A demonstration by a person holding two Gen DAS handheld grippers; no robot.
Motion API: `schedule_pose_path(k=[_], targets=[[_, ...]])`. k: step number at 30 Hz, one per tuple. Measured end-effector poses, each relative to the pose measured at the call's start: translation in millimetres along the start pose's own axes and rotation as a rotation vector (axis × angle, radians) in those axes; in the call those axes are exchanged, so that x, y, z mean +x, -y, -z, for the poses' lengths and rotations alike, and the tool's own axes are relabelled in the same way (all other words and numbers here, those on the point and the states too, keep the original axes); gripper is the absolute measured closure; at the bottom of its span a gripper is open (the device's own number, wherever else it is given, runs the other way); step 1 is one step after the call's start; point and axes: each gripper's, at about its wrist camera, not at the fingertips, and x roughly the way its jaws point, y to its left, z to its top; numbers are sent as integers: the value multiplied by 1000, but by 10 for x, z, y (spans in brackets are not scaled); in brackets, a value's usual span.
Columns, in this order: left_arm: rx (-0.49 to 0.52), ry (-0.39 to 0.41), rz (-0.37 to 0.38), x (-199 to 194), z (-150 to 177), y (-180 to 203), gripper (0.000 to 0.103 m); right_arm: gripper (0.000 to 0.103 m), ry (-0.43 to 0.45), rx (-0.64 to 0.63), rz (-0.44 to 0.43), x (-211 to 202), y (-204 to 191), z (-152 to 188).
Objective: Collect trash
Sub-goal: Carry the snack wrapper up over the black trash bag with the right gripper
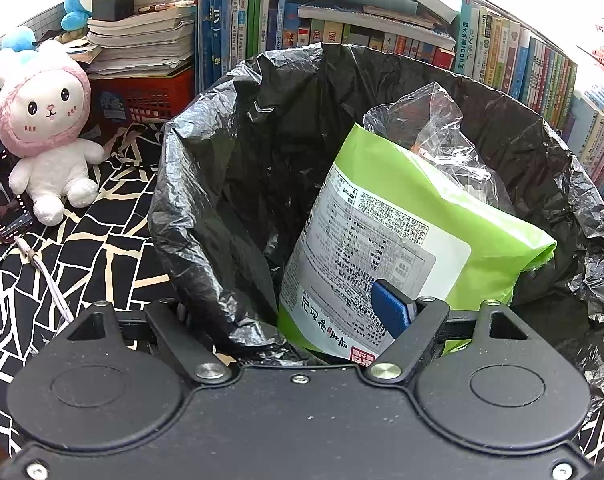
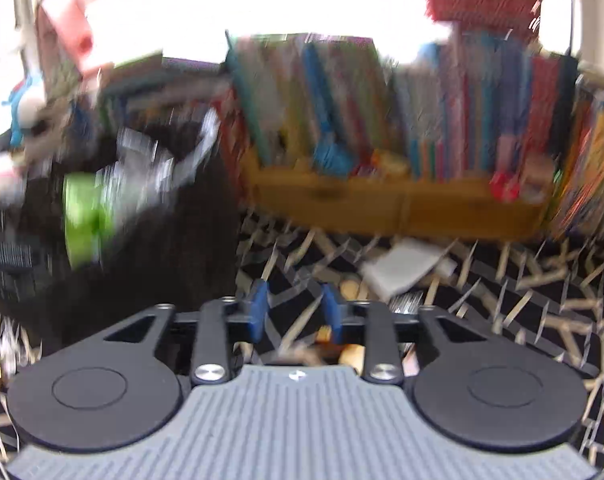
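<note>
Green packet [image 1: 422,240] stands tilted in black bin bag [image 1: 229,168], long axis leaning upper right. Left claw [image 1: 302,312] spread wide at bag rim. Right claw [image 2: 295,312] parted, empty, over patterned desk [image 2: 502,300].

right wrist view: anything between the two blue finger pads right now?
Nothing held. Right wrist view, though blurred, shows only the black-and-cream patterned cloth in the gap between the right gripper's blue pads. White paper scrap lies farther ahead.
</note>
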Motion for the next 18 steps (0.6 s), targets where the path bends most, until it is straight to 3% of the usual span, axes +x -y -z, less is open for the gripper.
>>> schedule_pose_path(k=[5,11,12,13,18], targets=[[-7,3,-6,-4,1,7,24,43,-186,-142,-22,485,-286,488],[-8,5,-12,-12,8,21,24,38,-332,-142,27,946,-329,699],[-7,5,-12,-14,9,22,24,41,-353,-126,32,985,-304,706],[-7,5,-12,-18,10,23,24,64,-368,-101,28,992,-274,721],[-9,9,-10,-21,8,23,24,68,-305,-46,30,721,-158,702]])
